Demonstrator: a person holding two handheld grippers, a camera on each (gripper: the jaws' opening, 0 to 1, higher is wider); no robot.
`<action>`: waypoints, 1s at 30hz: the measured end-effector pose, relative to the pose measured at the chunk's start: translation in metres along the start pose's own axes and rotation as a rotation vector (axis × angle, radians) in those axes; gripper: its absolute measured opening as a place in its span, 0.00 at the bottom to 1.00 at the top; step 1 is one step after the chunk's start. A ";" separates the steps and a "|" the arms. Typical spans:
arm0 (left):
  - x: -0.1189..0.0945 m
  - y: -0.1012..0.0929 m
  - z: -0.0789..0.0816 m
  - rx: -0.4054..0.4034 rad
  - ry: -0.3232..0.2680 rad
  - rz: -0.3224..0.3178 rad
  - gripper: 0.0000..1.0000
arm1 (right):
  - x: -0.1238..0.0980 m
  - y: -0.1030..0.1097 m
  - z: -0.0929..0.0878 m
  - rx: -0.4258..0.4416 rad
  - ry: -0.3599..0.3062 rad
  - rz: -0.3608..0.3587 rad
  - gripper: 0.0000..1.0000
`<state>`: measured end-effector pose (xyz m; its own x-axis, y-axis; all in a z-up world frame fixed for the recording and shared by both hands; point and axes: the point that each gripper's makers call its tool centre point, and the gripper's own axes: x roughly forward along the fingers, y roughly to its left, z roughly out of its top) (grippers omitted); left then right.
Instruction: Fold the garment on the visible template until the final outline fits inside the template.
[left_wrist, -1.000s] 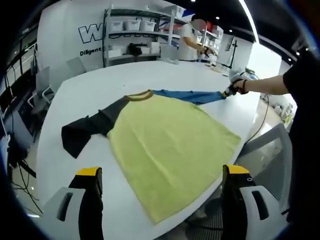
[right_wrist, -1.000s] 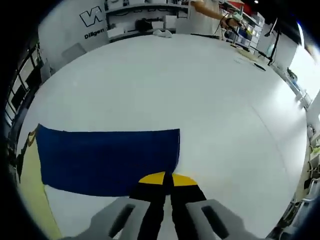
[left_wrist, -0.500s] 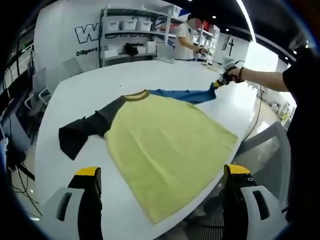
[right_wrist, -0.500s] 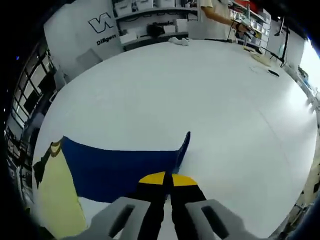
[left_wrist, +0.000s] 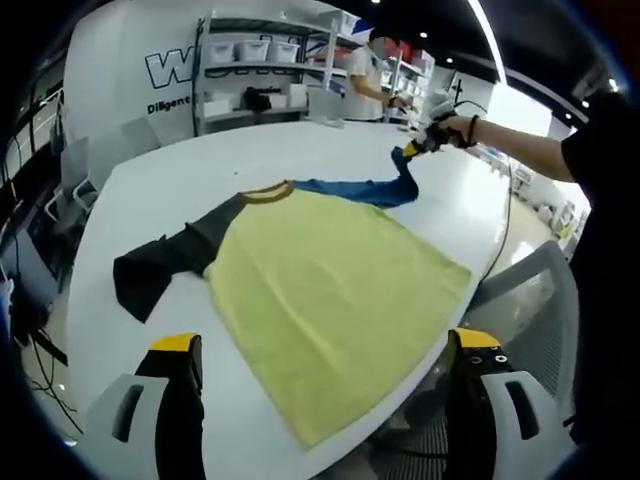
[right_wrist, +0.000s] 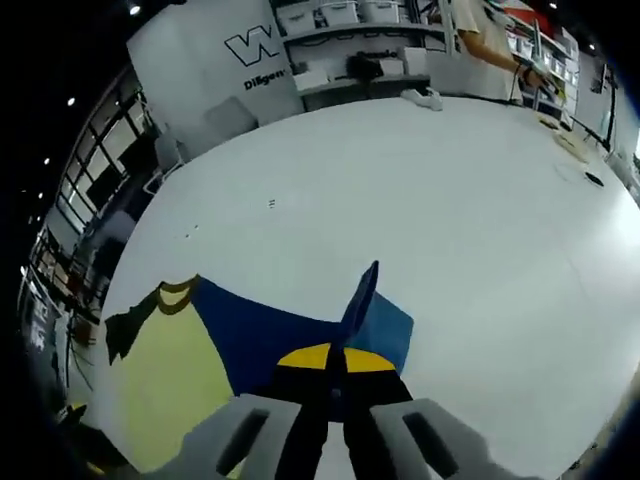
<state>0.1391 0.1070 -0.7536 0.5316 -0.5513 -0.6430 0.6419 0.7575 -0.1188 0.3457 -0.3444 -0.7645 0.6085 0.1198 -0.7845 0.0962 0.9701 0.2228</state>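
Observation:
A yellow shirt body (left_wrist: 330, 290) with a brown collar lies flat on the white table (left_wrist: 200, 170). Its dark sleeve (left_wrist: 160, 265) stretches out to the left. The blue sleeve (left_wrist: 365, 188) runs to the far right, and its end is lifted off the table. My right gripper (left_wrist: 415, 143), held by a hand, is shut on that sleeve end. In the right gripper view the blue sleeve (right_wrist: 290, 325) rises between the shut jaws of my right gripper (right_wrist: 335, 372), with the yellow body (right_wrist: 175, 380) at the lower left. My left gripper (left_wrist: 325, 400) stands open above the shirt's near hem, holding nothing.
Shelves (left_wrist: 260, 80) with bins stand behind the table, and a person (left_wrist: 375, 70) works at them. A grey chair (left_wrist: 545, 300) sits at the table's right edge. The far table (right_wrist: 420, 190) is bare white, with small items (right_wrist: 590, 178) at its far right.
My right gripper has lifted the blue sleeve end higher off the table and carried it back toward the shirt body. The left gripper has stayed where it was.

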 end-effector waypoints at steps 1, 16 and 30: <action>0.000 0.000 0.000 0.000 0.000 0.001 0.99 | 0.001 0.007 0.001 -0.006 0.000 0.010 0.00; 0.006 -0.003 0.001 0.001 0.019 -0.028 0.99 | 0.001 0.131 0.012 -0.044 -0.007 0.261 0.00; 0.009 -0.004 0.001 0.022 0.020 -0.049 0.99 | 0.013 0.238 -0.001 -0.163 0.014 0.379 0.00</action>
<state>0.1421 0.0989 -0.7578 0.4879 -0.5804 -0.6521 0.6792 0.7216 -0.1341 0.3756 -0.1117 -0.7227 0.5656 0.4769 -0.6728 -0.2597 0.8773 0.4036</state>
